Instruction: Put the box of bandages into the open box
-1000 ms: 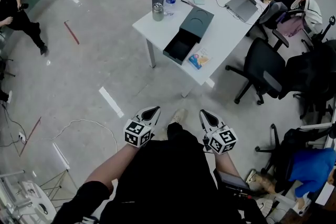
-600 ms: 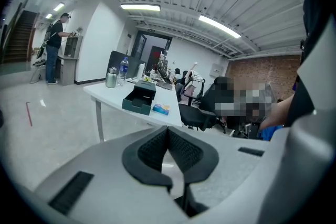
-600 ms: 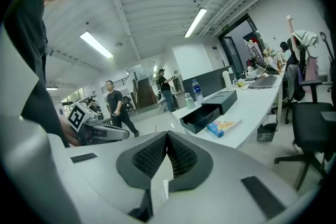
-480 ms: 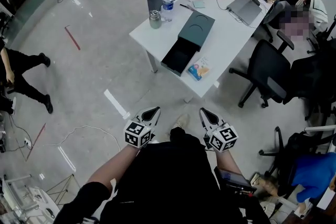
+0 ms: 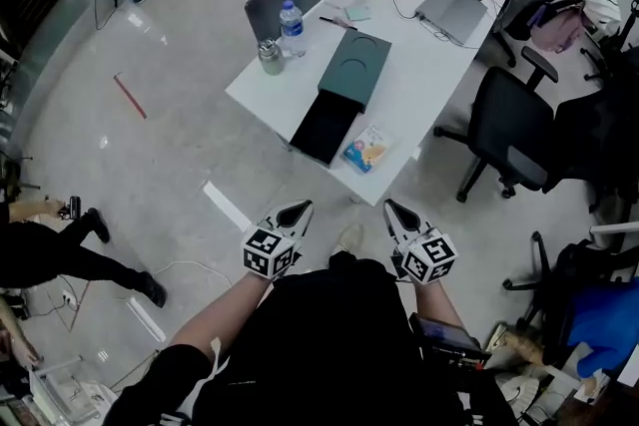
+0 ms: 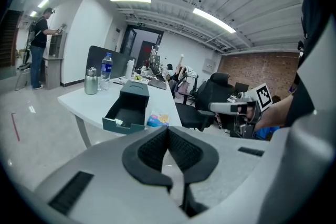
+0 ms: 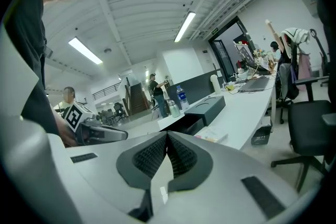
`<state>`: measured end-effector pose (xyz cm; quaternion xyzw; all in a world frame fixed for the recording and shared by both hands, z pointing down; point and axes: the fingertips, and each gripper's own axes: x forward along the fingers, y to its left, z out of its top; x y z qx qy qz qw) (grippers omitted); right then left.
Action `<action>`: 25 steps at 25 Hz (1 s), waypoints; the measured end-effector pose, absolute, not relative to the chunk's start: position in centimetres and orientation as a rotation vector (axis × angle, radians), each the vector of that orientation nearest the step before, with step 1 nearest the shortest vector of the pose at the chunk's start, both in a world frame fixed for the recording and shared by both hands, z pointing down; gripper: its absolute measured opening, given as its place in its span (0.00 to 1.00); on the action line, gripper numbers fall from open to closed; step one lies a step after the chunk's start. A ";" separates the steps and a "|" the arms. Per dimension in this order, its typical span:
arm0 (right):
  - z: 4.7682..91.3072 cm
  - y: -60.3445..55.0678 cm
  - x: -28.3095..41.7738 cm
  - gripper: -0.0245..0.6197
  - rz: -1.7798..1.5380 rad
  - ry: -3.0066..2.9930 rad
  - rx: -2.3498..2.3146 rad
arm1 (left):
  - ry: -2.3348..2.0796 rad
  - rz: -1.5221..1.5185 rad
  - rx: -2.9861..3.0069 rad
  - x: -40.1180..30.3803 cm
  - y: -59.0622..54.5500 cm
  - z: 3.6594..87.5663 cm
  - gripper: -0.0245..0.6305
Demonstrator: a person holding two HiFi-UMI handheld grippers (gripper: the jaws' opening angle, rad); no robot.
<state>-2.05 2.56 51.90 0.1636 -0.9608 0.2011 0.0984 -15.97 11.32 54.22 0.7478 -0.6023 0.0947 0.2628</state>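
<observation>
A small blue and orange box of bandages lies near the front edge of a white table, just right of a dark green open box whose lid stands behind it. The left gripper view also shows the open box and the bandage box. Both grippers hang well short of the table, over the floor by my body. My left gripper is shut and holds nothing. My right gripper is shut and holds nothing too.
On the table stand a steel flask, a water bottle, a laptop and clutter at the far end. Black office chairs stand right of the table. A person walks at the left. A cable lies on the floor.
The view has shifted toward the table, which now sits lower and nearer the middle. The person at the left has walked down the frame. Both grippers stay shut at my body.
</observation>
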 end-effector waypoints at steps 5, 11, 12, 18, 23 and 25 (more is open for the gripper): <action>51.8 -0.1 -1.7 0.08 0.629 -2.850 0.519 | -1.609 0.281 2.052 -16.1 7.8 52.9 0.05; 51.7 -2.9 -1.5 0.08 0.654 -2.875 0.538 | -1.625 0.381 2.073 -15.7 4.6 52.5 0.05; 51.7 -3.3 -1.4 0.08 0.657 -2.880 0.543 | -1.621 0.399 2.078 -15.6 4.2 52.4 0.05; 51.5 -5.2 -0.8 0.08 0.696 -2.897 0.579 | -1.586 0.469 2.100 -14.8 1.6 51.7 0.05; 52.0 -5.6 -0.1 0.08 0.711 -2.883 0.599 | -1.552 0.526 2.117 -14.4 -0.7 51.7 0.05; 52.2 -5.7 0.5 0.08 0.723 -2.877 0.618 | -1.524 0.520 2.117 -14.2 -1.8 52.0 0.05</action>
